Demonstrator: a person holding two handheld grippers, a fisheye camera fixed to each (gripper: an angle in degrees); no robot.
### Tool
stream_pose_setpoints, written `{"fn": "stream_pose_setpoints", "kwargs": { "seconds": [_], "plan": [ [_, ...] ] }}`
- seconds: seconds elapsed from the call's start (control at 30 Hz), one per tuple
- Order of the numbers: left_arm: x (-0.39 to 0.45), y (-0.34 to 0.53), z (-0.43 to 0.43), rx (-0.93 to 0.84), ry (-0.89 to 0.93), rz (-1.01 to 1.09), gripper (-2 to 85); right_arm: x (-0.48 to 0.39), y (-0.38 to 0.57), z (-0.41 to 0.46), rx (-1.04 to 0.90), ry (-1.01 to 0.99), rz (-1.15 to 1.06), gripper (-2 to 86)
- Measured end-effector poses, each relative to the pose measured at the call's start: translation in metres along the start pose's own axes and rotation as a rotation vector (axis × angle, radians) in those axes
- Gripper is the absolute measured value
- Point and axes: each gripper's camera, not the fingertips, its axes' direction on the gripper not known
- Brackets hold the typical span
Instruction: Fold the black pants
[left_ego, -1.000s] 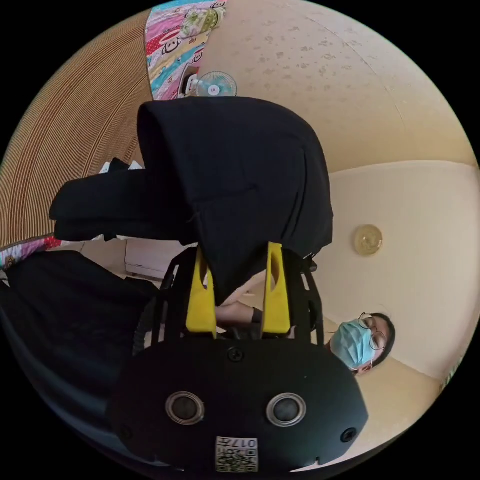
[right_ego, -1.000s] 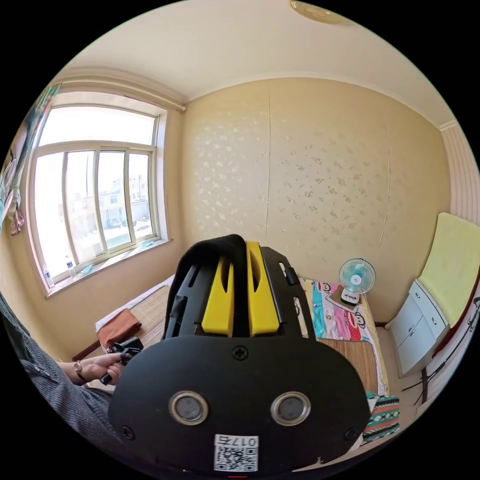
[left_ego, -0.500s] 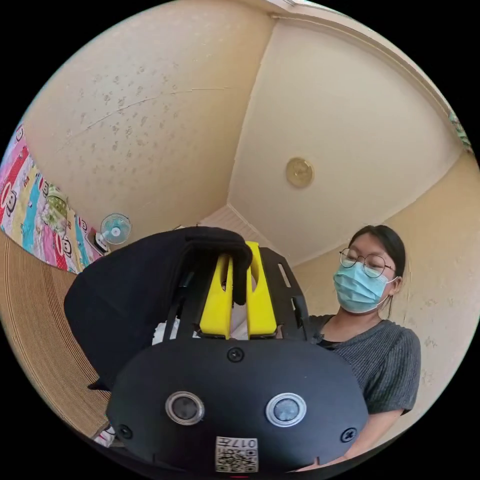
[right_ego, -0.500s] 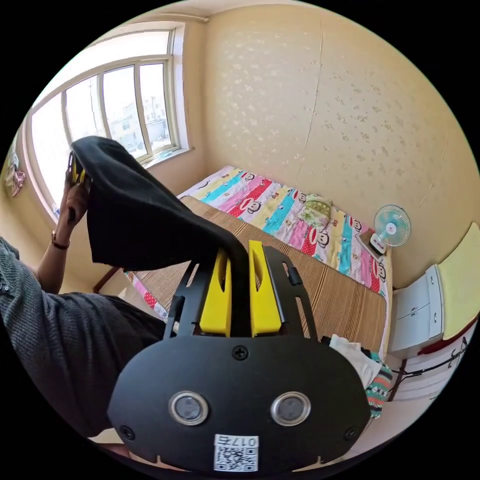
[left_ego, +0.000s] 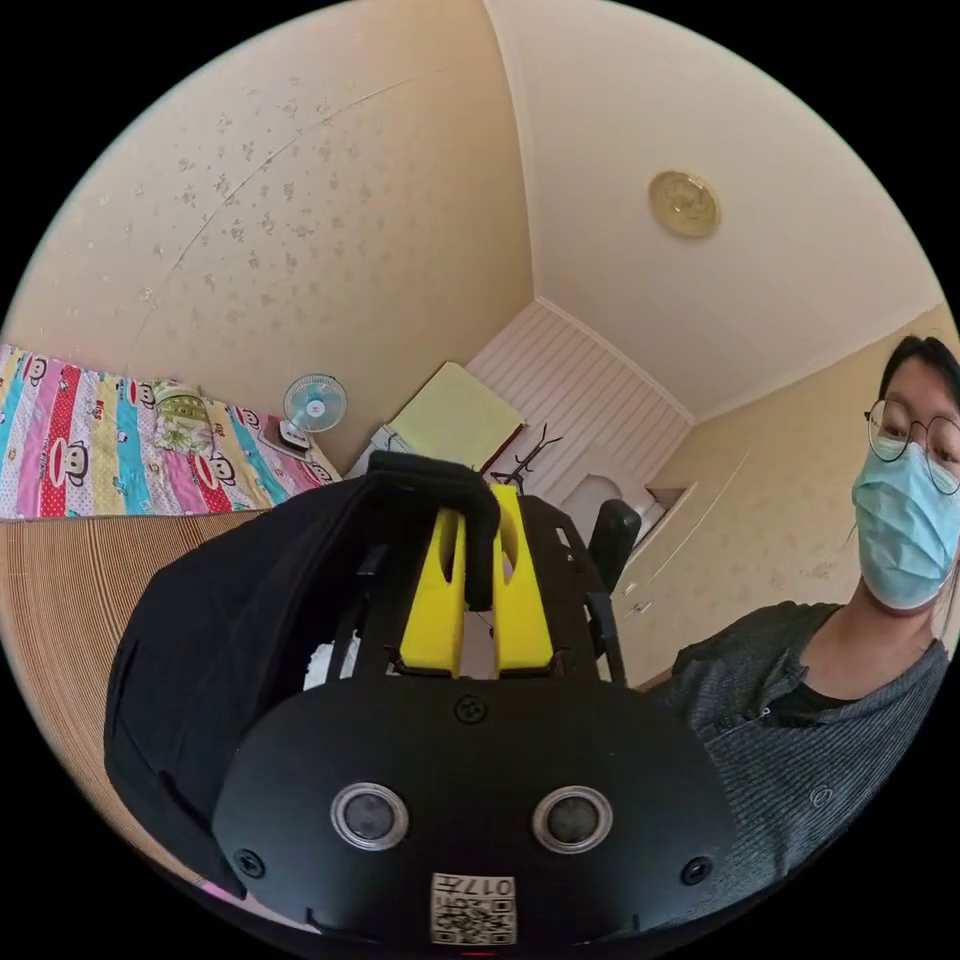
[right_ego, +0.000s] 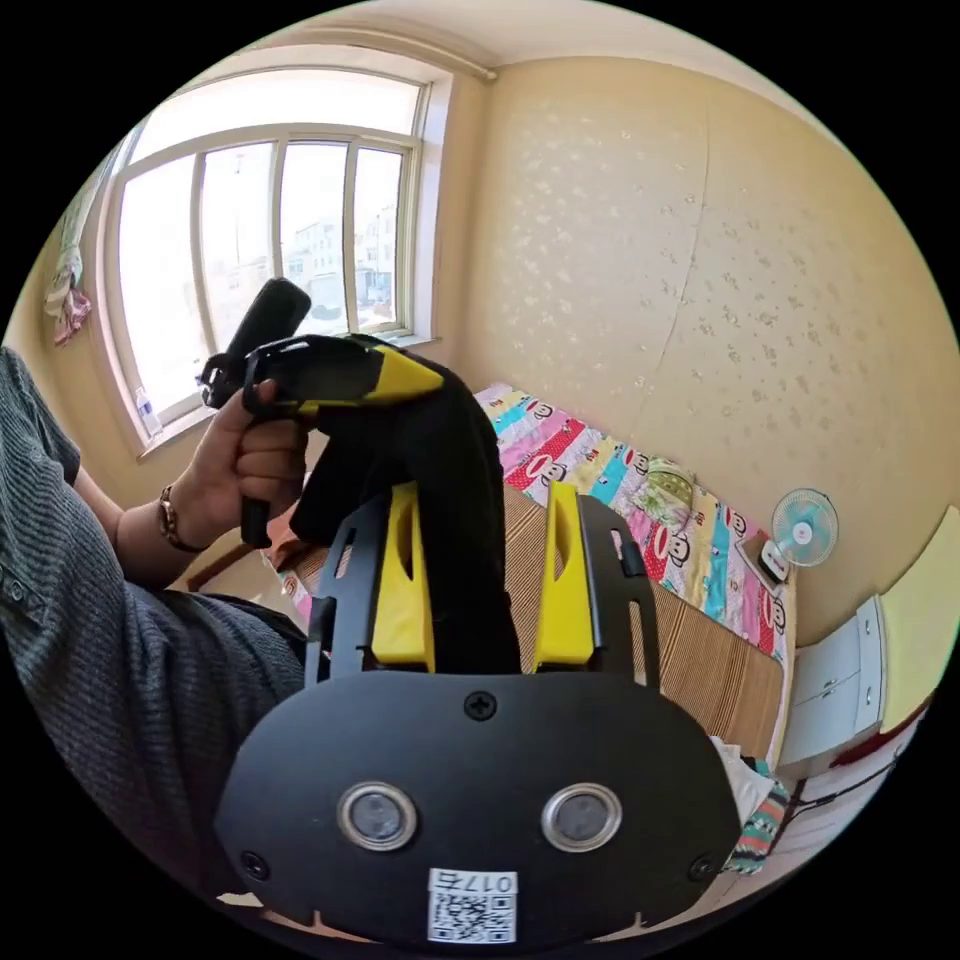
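The black pants (left_ego: 250, 620) hang in the air, bunched, above the bed. In the left gripper view, my left gripper (left_ego: 480, 500) is shut on a fold of the black cloth, which wraps over its tips and drapes off to the left. In the right gripper view, my right gripper (right_ego: 482, 490) stands open, its yellow jaws wide apart, with a strip of the pants (right_ego: 455, 570) hanging loosely between them. Just above it a hand holds the left gripper (right_ego: 435, 382), clamped on the top of that strip.
A bed with a woven mat (right_ego: 700, 660) and a striped cartoon sheet (right_ego: 620, 480) lies below. A small fan (right_ego: 800, 525) and a white cabinet (right_ego: 835, 670) stand at its far end. The person's grey-sleeved arm (right_ego: 90, 640) is at the left, by the window (right_ego: 250, 270).
My right gripper has gone from shut on the pants to open. The left gripper has come in close above it, so the cloth between them is now bunched.
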Motion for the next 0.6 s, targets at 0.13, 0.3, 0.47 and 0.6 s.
{"fn": "stream_pose_setpoints", "kwargs": {
  "seconds": [0.13,0.3,0.47,0.6],
  "plan": [
    [0.006,0.011,0.007,-0.018,-0.009,-0.051,4.9,-0.019,-0.01,-0.001,0.027,0.161,0.024,5.3],
    [0.031,0.037,-0.024,0.035,0.182,0.071,9.0,-0.02,-0.028,-0.038,0.131,0.2,0.042,4.3],
    [0.054,0.082,-0.076,0.076,-0.176,0.122,9.2,0.001,-0.04,-0.121,0.299,0.162,0.075,4.2],
    [0.061,0.106,-0.059,-0.115,-0.56,0.128,11.6,0.004,-0.054,-0.174,0.377,0.157,0.064,4.3]
  ]
}}
